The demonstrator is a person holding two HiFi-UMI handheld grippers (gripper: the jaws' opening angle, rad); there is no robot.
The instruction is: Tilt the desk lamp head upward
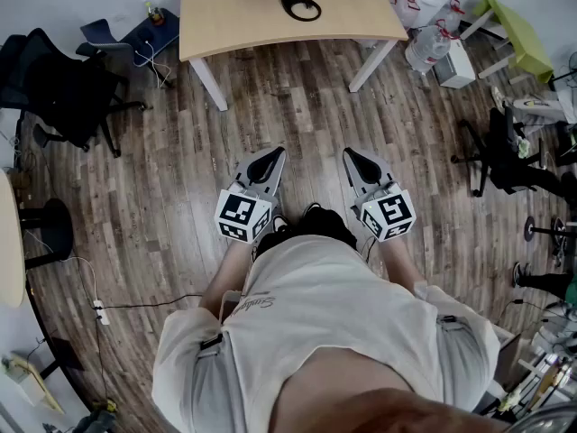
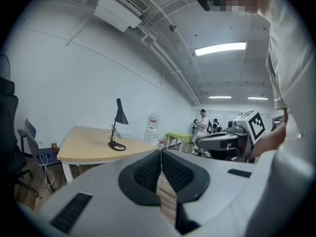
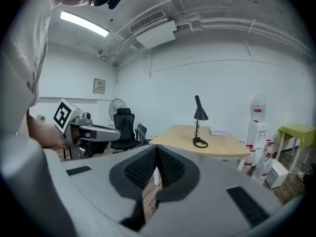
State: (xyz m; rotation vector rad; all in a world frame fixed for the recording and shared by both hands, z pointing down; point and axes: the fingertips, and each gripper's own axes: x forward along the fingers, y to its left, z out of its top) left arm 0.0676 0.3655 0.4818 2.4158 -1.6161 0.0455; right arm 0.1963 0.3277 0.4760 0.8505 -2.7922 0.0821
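Plainly upright desk lamp [image 3: 198,128], head [image 3: 199,110] downward.

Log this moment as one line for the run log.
stage: away from desk | left gripper: shut, empty | right gripper: shut, empty | desk lamp: on desk, untouched, head down

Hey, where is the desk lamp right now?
The desk lamp stands on the wooden table at the top centre of the head view, far ahead of the left claw and right claw.
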